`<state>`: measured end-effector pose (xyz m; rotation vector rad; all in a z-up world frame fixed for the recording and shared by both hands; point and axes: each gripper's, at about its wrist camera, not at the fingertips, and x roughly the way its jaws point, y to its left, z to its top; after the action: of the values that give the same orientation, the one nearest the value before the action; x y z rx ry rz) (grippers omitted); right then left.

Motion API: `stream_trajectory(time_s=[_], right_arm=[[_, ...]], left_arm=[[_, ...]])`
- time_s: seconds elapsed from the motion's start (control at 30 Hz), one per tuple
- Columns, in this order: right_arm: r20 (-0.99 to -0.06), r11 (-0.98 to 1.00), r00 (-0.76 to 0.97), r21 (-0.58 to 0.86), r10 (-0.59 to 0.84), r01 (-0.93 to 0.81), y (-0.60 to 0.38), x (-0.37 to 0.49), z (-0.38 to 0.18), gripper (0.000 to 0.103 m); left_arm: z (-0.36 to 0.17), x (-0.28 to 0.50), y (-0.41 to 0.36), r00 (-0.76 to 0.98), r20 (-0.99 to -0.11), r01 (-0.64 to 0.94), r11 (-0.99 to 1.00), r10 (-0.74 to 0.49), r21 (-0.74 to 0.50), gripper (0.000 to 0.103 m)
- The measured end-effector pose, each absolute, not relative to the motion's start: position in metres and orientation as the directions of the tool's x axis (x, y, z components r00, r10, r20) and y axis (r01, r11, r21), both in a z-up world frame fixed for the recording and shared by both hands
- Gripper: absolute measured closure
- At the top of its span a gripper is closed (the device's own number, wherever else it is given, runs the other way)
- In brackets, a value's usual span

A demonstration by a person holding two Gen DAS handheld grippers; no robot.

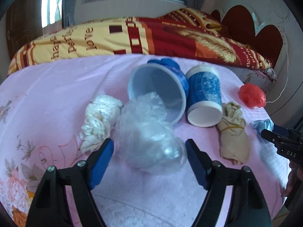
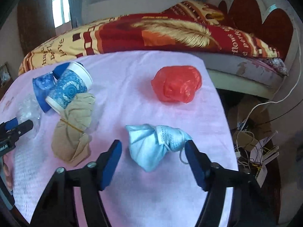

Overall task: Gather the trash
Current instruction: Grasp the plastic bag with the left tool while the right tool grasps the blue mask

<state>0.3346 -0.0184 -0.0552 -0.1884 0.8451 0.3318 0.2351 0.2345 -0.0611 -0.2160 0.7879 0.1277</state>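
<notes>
- Looks like the grabbing step for two bits of trash at once, nothing lifted yet. The left tongs (image 1: 149, 149) are spread wide with the clear plastic wad (image 1: 149, 132) sitting right between the tips, not pinched as far as I can tell.
- The right tongs (image 2: 153, 149) are wide too, and the knotted blue mask (image 2: 153, 143) lies between their tips, with its knot end right up against the right-hand pad (maybe touching, hard to call).
- My guess for the next move: both just need to close. The plastic wad is squishy and slippery, so the left pair probably needs to go a bit deeper before squeezing. The mask's loose string could slip out of the pinch.
- Other trash on the pink sheet (image 2: 132, 71): a white tissue twist (image 1: 100, 117) just left of the left tongs, a tipped blue cup (image 1: 157, 92) beyond the wad, a second cup (image 1: 204, 96) beside it, and a tan cloth bundle (image 1: 233, 132) with a rubber band off to their right. The red bag (image 2: 176, 85) is well beyond the right tongs.
- Hard to see: no bin or trash bag shows anywhere, so no idea where this stuff goes. The wad overlaps the tipped cup's mouth, so I can't tell if part of it is inside. Something dark blue behind that cup is mostly hidden.
</notes>
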Motion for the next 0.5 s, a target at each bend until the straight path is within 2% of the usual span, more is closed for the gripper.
stream_trajectory(time_s=[0.03,0.07,0.1,0.13,0.23,0.5], right_arm=[[-0.759,0.931,0.615,-0.032,0.213,-0.363,-0.018,0.335,-0.056,0.046],[-0.758,0.931,0.616,-0.031,0.216,-0.365,-0.019,0.334,-0.056,0.053],[-0.758,0.929,0.613,-0.025,0.222,-0.368,-0.02,0.333,-0.056,0.057],[-0.76,0.927,0.606,-0.015,0.234,-0.376,-0.02,0.333,-0.057,0.068],[-0.757,0.916,0.596,0.009,0.268,-0.401,-0.022,0.326,-0.057,0.089],[-0.685,0.896,0.642,0.036,0.344,-0.442,-0.035,0.282,-0.034,0.089]], left_arm=[[-0.063,0.236,0.235,0.692,-0.721,-0.189,0.97,0.02,-0.154,0.041],[-0.063,0.235,0.234,0.693,-0.721,-0.182,0.971,0.013,-0.157,0.047],[-0.062,0.234,0.233,0.696,-0.718,-0.178,0.971,0.012,-0.157,0.049],[-0.061,0.233,0.233,0.7,-0.715,-0.175,0.972,0.011,-0.157,0.051],[-0.058,0.222,0.232,0.717,-0.697,-0.165,0.971,-0.001,-0.171,0.053],[-0.044,0.174,0.217,0.762,-0.648,-0.128,0.978,-0.009,-0.164,0.054]])
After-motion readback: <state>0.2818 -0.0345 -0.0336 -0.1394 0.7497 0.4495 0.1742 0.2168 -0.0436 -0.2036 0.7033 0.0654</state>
